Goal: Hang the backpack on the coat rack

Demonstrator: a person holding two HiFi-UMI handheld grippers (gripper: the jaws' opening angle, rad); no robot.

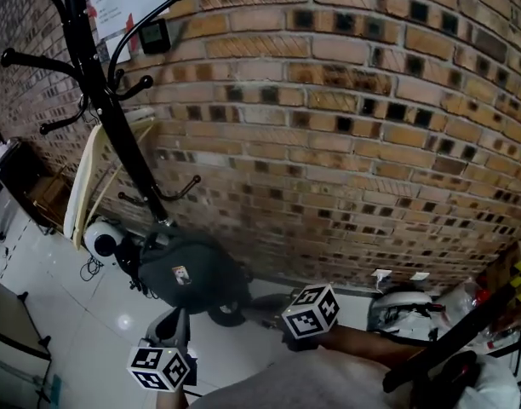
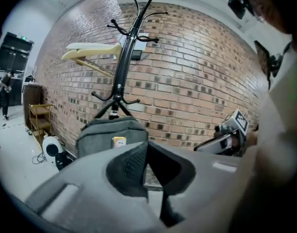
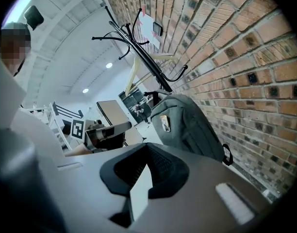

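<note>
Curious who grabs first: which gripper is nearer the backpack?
Probably left, narrowly. In the head view the left gripper is just below the backpack; the right gripper is off to its right.

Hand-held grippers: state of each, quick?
Left hand-held gripper: closed, holding nothing.
Right hand-held gripper: closed, holding nothing.

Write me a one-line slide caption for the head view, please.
Grey backpack on the floor under the black coat rack by a brick wall, left gripper and right gripper short of it.
</note>
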